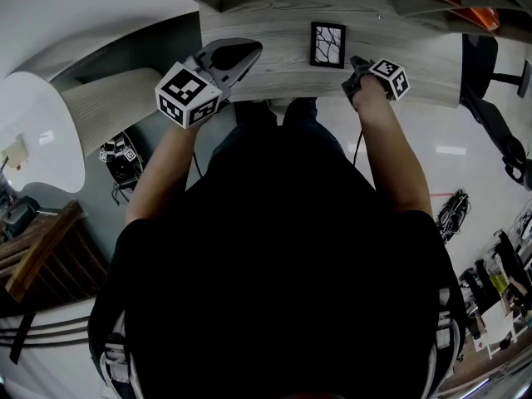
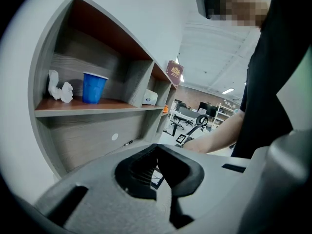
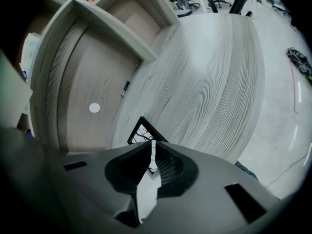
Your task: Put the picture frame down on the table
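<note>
Nearest, the left gripper [image 1: 253, 50] and right gripper [image 1: 356, 61] hover over the table [image 1: 274, 69], fingers [image 3: 170, 167] pinched together, empty. Just beyond, the picture frame [image 1: 327, 45] lies flat, just left of the right gripper. A sideways swing could knock it.

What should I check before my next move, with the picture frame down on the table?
1. Picture frame lies flat on the table: ok.
2. Right gripper is off the frame, jaws together with nothing between them: ok.
3. Left gripper is empty, jaws together: ok.
4. Frame sits well inside the table's front edge: ok.
5. Both grippers are clear of the frame, which lies between them in the head view: ok.
6. Frame's glass is undamaged: cannot tell, because the dark lines may be the artwork.
</note>
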